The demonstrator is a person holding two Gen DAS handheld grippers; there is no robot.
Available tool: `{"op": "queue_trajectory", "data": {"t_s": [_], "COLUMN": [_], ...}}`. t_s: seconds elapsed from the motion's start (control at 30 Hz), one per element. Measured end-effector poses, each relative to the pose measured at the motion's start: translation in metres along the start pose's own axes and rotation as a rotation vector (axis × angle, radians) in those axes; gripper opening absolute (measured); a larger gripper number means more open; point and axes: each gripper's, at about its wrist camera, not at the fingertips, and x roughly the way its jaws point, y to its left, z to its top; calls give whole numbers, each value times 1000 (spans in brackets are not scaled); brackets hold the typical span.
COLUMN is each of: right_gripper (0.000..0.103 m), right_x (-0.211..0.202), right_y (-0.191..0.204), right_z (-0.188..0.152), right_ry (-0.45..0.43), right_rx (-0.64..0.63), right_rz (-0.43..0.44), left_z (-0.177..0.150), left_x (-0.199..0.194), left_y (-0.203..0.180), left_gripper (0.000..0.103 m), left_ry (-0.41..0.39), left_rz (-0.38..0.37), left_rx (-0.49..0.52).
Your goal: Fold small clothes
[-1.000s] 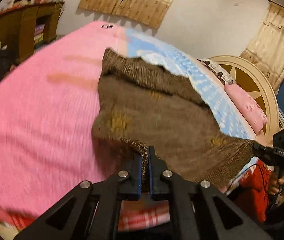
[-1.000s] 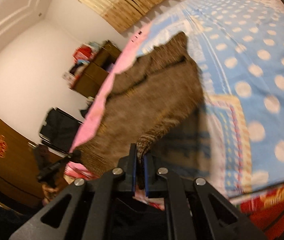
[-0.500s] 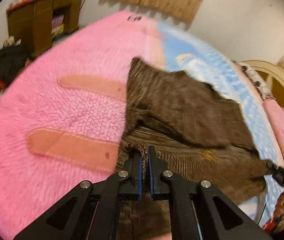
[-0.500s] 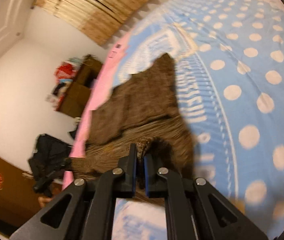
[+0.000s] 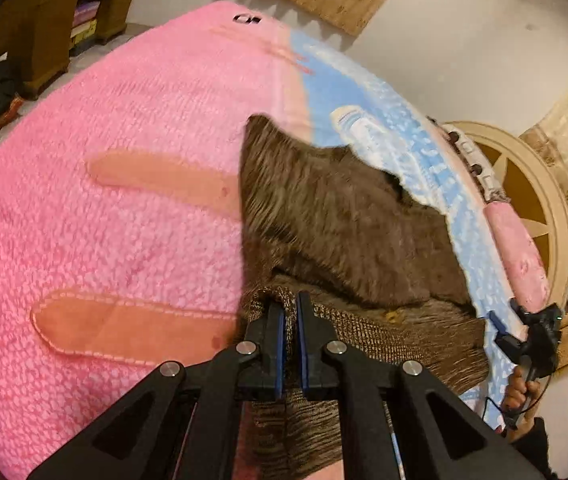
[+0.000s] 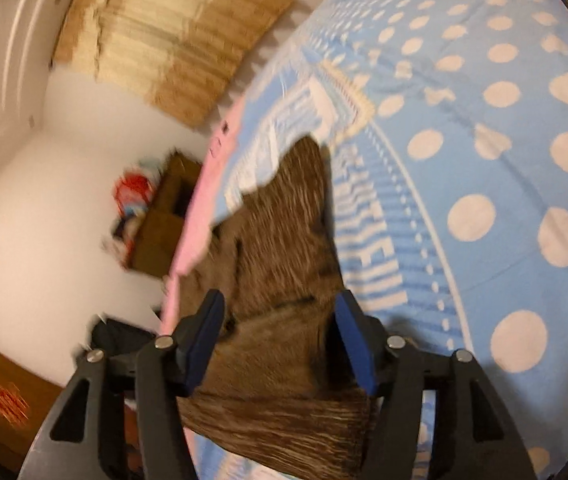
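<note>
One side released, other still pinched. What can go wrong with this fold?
1. The left gripper still pinches the brown sweater; pulling away now may drag the fold askew.
2. The right gripper, jaws just opened, hovers over the hem; a pad could snag the knit.

Brown garment [image 5: 336,216]: coarse knit cloth, matt, ribbed hem. Pink blanket [image 5: 103,208]: nubby fleece, rough pile, smooth stitched salmon patches. Blue bedsheet [image 6: 464,152]: smooth printed cloth, pale dots. Left claw [image 5: 288,332] and right claw [image 6: 279,340]: matt black plastic, blue rubbery pads, shiny metal screws. Curtain [image 6: 171,40]: tan woven cloth. Cabinet [image 5: 43,20]: brown wood. Headboard [image 5: 524,184]: cream painted wood, semi-gloss.
</note>
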Motion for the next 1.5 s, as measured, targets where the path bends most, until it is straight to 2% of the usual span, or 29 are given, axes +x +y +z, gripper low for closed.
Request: {"op": "queue_trajectory", "data": {"t_s": [0.1, 0.17, 0.3, 0.43, 0.57, 0.8, 0.9, 0.93, 1.0, 1.07, 1.2, 1.37, 1.5], "right_gripper": [62, 62, 62, 70, 70, 72, 69, 68, 55, 9, 9, 8, 8], "right_x": [-7, -6, -2, 20, 30, 37, 55, 56, 58, 62, 58, 41, 32], "right_y": [11, 30, 81, 113, 102, 74, 68, 67, 66, 64, 69, 95, 118], "right_z": [-7, -21, -66, -114, -130, -112, -102, -100, -92, -80, -77, -82, -71], "right_ry": [3, 27, 80, 162, 204, 237, 299, 294, 285, 292, 242, 135, 40], "right_rx": [-73, -167, -485, -846, -1009, -1107, -1107, -1112, -1099, -1023, -969, -995, -1004], "right_rz": [-71, -80, -161, -276, -387, -510, -506, -486, -486, -482, -462, -441, -435], "left_z": [-7, -10, -7, -4, -8, -3, -3, -4, -6, -7, -8, -1, 14], "left_x": [13, 18, 14, 6, 3, 18, 20, 21, 20, 18, 7, -9, -20], "left_y": [-5, -8, 0, -1, -10, -9, -7, -6, -5, -3, -1, -22, -30], "left_gripper": [6, 6, 6, 6, 6, 6, 6, 6, 6, 6, 5, 5, 5], "left_ry": [23, 15, -12, -40, -57, -6, -2, -4, -11, -30, -72, -133, -180], "left_rz": [62, 83, 51, 35, 67, 51, 40, 44, 58, 47, 5, 6, -28], "left_rx": [32, 44, -19, -53, -20, -49, -78, -82, -84, -101, -139, -76, -86]}}
